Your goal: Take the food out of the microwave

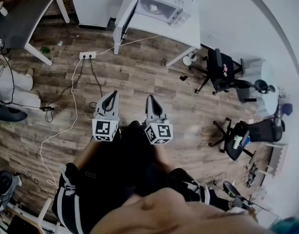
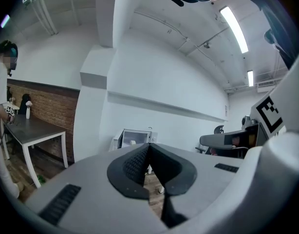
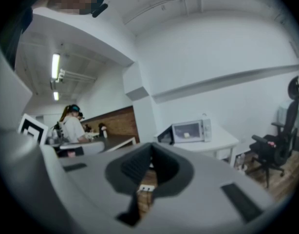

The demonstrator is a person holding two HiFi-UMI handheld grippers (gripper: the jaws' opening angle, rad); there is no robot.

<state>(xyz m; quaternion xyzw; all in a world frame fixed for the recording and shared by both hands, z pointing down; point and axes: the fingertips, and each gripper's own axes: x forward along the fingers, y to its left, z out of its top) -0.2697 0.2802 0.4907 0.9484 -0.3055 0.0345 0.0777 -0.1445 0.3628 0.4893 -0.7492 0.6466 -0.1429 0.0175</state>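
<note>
Pointing toward the distant microwave (image 1: 163,9) on the white table (image 1: 198,33), the left gripper (image 1: 114,93) and right gripper (image 1: 149,98) both have jaws closed together, empty. The food (image 1: 153,7) inside shows only as 1 small pale blur behind its door.

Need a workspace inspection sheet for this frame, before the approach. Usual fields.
Surface: white table by the wall, across the wood floor from the person.
Job's things: microwave on the table, door looks shut; pale item behind its window, too small to identify.
Clutter: small dark item on the floor near the table.
Grippers: left gripper and right gripper both shut and empty, well short of the microwave.
Cables: power strip on the floor, cables trailing from it.
Surroundings: office chairs, dark table, another person beyond it.
</note>
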